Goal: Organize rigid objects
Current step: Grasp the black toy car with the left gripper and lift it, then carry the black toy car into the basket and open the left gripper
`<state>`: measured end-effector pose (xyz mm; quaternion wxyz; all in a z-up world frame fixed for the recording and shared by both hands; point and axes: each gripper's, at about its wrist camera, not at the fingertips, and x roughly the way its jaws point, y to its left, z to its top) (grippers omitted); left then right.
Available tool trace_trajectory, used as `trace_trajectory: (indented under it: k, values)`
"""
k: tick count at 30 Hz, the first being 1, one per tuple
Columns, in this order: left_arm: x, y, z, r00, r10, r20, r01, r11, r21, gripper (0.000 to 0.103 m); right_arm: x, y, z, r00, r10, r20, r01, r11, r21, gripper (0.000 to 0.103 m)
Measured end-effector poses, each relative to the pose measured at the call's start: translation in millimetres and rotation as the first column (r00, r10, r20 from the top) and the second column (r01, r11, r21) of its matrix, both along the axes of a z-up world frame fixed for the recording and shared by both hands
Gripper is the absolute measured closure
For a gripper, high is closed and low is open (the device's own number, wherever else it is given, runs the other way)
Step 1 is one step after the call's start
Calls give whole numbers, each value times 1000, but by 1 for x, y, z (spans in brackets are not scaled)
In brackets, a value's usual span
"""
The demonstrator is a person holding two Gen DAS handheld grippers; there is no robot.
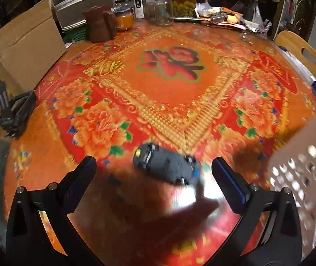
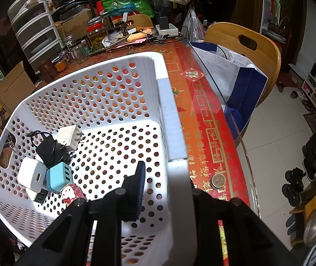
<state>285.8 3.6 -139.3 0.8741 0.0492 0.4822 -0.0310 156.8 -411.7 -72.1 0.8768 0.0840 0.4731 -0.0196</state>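
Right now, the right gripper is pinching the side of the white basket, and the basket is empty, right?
Not quite. The right gripper does pinch the wall of the white basket, but the basket is not empty. The right wrist view shows chargers lying in its corner: a white one, a blue one and a black one with a cord.

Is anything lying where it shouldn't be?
Yes. A dark gadget lies alone on the table, between the open left tongs, while the chargers are already in the white basket, whose rim the right tongs pinch.
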Motion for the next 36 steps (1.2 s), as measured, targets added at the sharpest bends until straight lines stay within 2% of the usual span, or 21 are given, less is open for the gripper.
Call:
trace_trajectory:
  k: [6, 9, 11, 12, 13, 17, 23, 31, 36]
  values:
    - [17, -4, -24, 999, -2, -32, 2, 1000, 7, 3, -1, 0, 0, 1000, 0, 1, 0, 1000, -3, 81]
    - [15, -5, -22, 1000, -6, -18, 6, 1000, 9, 7, -2, 0, 0, 1000, 1, 1, -1, 1000, -3, 81]
    - [13, -4, -18, 1000, 0, 1, 0, 1000, 12, 20, -1, 0, 0, 1000, 1, 1, -1, 1000, -3, 81]
    - [11, -4, -16, 1000, 3, 10, -4, 1000, 13, 37, -1, 0, 0, 1000, 1, 1, -1, 1000, -3, 81]
    - [8, -5, -14, 1000, 11, 20, -12, 1000, 28, 39, -2, 0, 0, 1000, 1, 1, -1, 1000, -3, 81]
    - [-2, -10, -10, 997, 16, 74, -24, 995, 101, 39, -1, 0, 0, 1000, 1, 1, -1, 1000, -3, 81]
    - [-30, -18, 28, 975, 19, 221, -61, 981, 185, 39, -1, 0, 0, 1000, 1, 1, -1, 1000, -3, 81]
    - [-55, -31, 84, 959, 9, 283, -59, 984, 170, 39, -2, 0, 0, 1000, 1, 1, -1, 1000, -3, 81]
    - [-76, -58, 124, 954, -29, 300, -22, 986, 166, 39, -2, 0, 0, 1000, 1, 1, -1, 1000, -2, 81]
